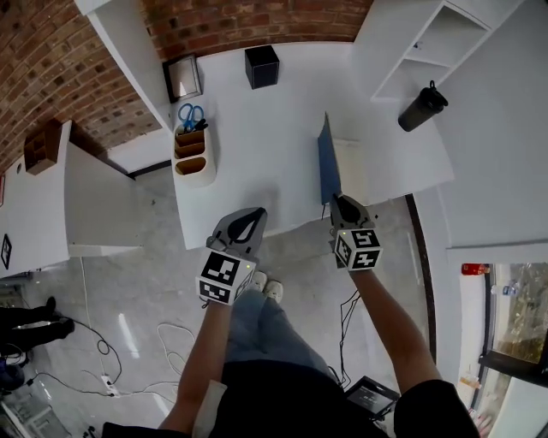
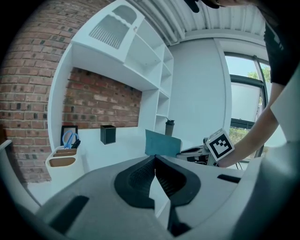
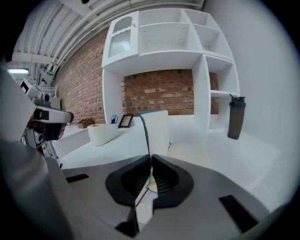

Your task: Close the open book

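Book cover (image 1: 330, 167) upright on white desk (image 1: 257, 154) — brick wall (image 1: 257, 21), white shelves (image 1: 445, 34) behind.

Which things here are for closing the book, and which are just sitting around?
For the job: book, its blue cover stood up on edge; right gripper, pinching that cover; left gripper, shut and empty.

Just lying about: organizer with scissors; picture frame; black box; dark bottle.

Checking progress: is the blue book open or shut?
Open: the blue hardcover book's cover stands upright off the white pages, pinched in the right gripper's jaws.
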